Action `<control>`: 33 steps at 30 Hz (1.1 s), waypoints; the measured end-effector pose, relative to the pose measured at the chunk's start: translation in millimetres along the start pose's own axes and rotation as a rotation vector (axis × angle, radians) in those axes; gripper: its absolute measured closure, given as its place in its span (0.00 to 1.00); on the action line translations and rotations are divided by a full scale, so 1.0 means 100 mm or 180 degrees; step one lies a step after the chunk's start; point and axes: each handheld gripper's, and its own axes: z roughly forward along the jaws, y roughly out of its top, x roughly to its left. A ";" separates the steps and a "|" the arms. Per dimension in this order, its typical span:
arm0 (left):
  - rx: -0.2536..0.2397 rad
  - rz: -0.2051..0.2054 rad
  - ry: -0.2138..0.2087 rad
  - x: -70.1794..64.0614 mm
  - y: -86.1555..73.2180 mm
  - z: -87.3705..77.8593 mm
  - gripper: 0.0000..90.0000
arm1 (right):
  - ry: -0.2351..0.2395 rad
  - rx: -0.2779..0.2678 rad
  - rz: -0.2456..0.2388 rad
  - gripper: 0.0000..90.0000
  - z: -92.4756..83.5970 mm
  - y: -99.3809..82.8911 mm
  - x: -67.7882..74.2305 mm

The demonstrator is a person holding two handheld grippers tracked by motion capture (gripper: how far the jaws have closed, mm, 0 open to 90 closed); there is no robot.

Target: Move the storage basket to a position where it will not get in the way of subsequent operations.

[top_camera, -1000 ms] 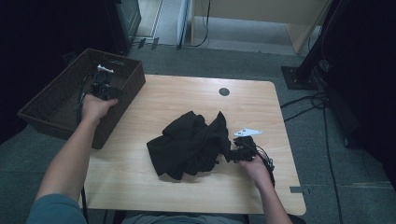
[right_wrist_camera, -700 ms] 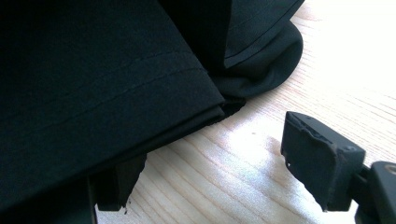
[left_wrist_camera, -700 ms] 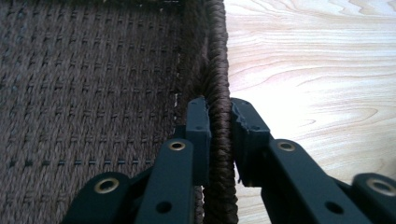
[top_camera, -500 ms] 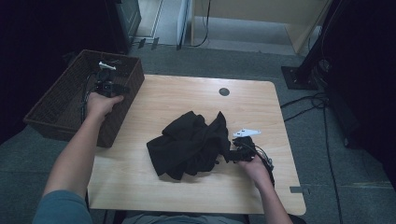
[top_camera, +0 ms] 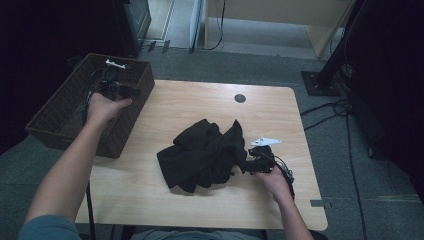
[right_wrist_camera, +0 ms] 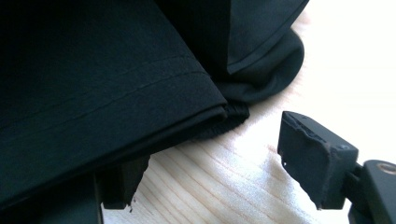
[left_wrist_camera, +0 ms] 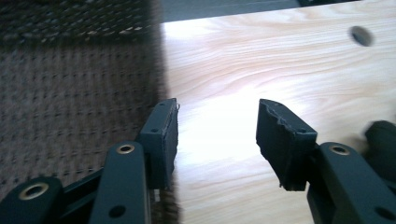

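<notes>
A crumpled black cloth [top_camera: 202,155] lies in the middle of the wooden table [top_camera: 190,105]. At the left, my left gripper [top_camera: 125,91] hangs over the right rim of a dark wicker basket [top_camera: 60,125]. In the left gripper view its jaws have just been opening, and the left gripper [left_wrist_camera: 218,105] is open with only the basket [left_wrist_camera: 70,93] and bare wood below it. My right gripper [top_camera: 248,164] rests low at the cloth's right edge. It [right_wrist_camera: 210,149] is open: a folded hem of the cloth [right_wrist_camera: 93,70] drapes over its left jaw, and the right jaw stands clear.
A round dark hole [top_camera: 240,98] sits near the table's far edge. The basket overhangs the table's left side. Cables [top_camera: 345,130] and a stand base [top_camera: 320,82] lie on the floor to the right. Bare wood surrounds the cloth.
My left hand has lifted a little above the basket and shifted toward its right rim, and that gripper's jaws have opened. The right hand and the cloth have stayed put.
</notes>
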 end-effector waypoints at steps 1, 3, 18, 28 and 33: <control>-0.0009 0.0043 -0.0024 -0.05 -0.01 -0.02 0.52 | 0.0008 -0.0015 0.0013 0.31 -0.02 0.01 0.01; -0.0017 0.0116 -0.0083 -0.15 -0.04 -0.05 0.50 | 0.0022 -0.0058 0.0006 0.32 -0.05 0.03 0.02; 0.0027 0.0467 -0.0632 -0.76 -0.49 0.00 0.44 | 0.0082 -0.0080 0.0059 0.38 -0.08 0.10 0.10; 0.0070 0.0696 -0.1035 -1.09 -0.75 0.03 0.39 | 0.0121 -0.0011 0.0034 0.37 -0.02 0.24 0.12; 0.0035 0.0735 -0.1244 -1.21 -0.85 0.09 0.37 | 0.0128 0.0076 0.0050 0.37 0.05 0.36 0.09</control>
